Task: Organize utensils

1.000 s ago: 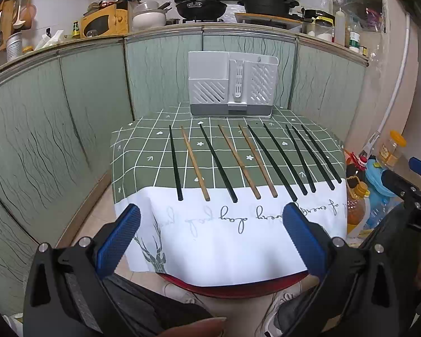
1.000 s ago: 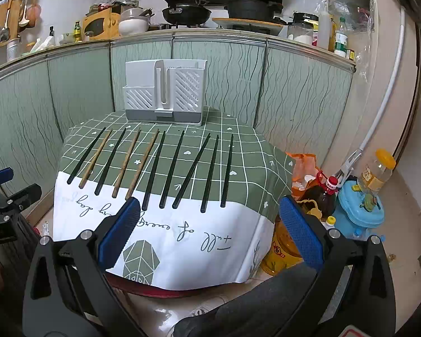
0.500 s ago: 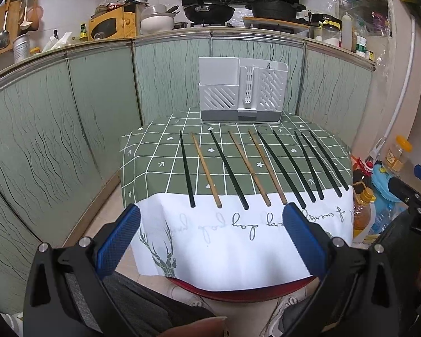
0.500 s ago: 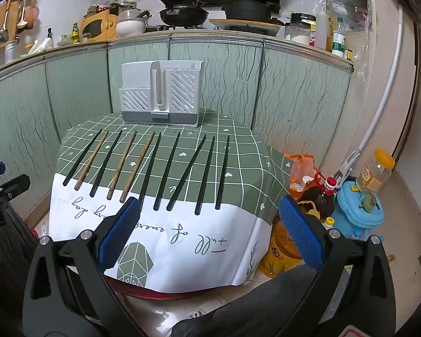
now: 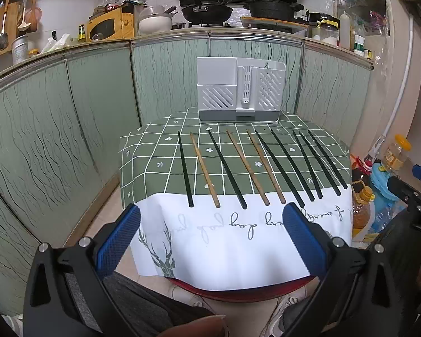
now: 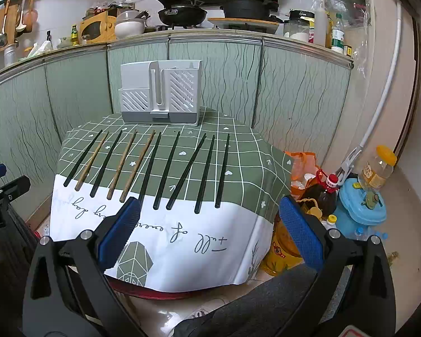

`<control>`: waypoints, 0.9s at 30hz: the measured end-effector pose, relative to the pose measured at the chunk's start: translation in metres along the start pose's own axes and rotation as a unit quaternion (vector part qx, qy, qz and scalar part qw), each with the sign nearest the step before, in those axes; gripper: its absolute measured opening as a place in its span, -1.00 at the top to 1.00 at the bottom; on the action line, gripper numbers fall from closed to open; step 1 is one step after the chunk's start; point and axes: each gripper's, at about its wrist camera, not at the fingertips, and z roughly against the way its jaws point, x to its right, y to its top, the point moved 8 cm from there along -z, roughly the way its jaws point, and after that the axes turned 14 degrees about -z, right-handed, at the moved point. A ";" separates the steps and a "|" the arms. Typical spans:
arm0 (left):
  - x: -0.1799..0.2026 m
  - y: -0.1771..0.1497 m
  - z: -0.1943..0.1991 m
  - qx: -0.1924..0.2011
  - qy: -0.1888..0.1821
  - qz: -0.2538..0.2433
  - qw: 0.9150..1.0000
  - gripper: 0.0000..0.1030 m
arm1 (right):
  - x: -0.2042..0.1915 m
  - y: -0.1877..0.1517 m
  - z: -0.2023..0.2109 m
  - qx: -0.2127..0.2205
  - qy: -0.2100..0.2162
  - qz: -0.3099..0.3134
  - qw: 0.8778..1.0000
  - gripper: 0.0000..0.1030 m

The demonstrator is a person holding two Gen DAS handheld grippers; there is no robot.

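Note:
Several black chopsticks (image 5: 184, 168) and three wooden chopsticks (image 5: 204, 169) lie side by side on a small table with a green checked cloth (image 5: 154, 151). A white slotted utensil holder (image 5: 240, 90) stands at the table's far edge; it also shows in the right wrist view (image 6: 160, 93). My left gripper (image 5: 210, 213) is open and empty, in front of the table's near edge. My right gripper (image 6: 209, 209) is open and empty, near the table's front right corner, short of the black chopsticks (image 6: 204, 174) and the wooden ones (image 6: 124, 165).
Green cabinet fronts (image 5: 70, 118) curve behind and left of the table. Oil bottles (image 6: 322, 193), a blue container (image 6: 362, 205) and a jar (image 6: 377, 167) crowd the floor to the right. The cloth's white part (image 5: 224, 230) hangs over the front.
Both grippers have moved a little closer to the table and the view has shifted slightly. Both stay open and empty. The chopsticks have not moved.

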 end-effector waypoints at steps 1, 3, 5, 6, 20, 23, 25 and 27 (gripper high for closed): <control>0.000 0.000 0.000 0.000 0.000 -0.001 1.000 -0.93 | 0.000 0.000 0.000 0.000 0.001 0.000 1.000 -0.85; 0.001 0.000 0.000 0.000 -0.001 -0.002 1.000 -0.93 | 0.000 0.000 0.000 0.000 0.000 -0.001 1.000 -0.85; 0.001 -0.001 0.001 0.000 -0.003 -0.002 1.000 -0.93 | 0.000 -0.001 0.001 0.000 0.001 -0.001 1.000 -0.85; 0.001 -0.001 0.001 -0.001 -0.003 -0.002 1.000 -0.93 | 0.000 -0.001 0.000 0.000 0.000 -0.001 1.000 -0.85; -0.002 -0.003 -0.001 -0.004 -0.003 0.003 1.000 -0.93 | 0.003 -0.003 -0.002 -0.003 -0.001 -0.005 1.000 -0.85; -0.002 -0.002 -0.001 -0.004 -0.004 0.003 1.000 -0.93 | 0.003 -0.003 -0.002 -0.003 -0.002 -0.006 1.000 -0.85; -0.002 -0.002 -0.001 -0.004 -0.004 0.003 1.000 -0.93 | 0.004 -0.003 -0.003 -0.004 -0.001 -0.006 1.000 -0.85; -0.002 -0.002 -0.001 -0.004 -0.005 0.003 1.000 -0.93 | 0.004 -0.003 -0.003 -0.003 -0.002 -0.006 1.000 -0.85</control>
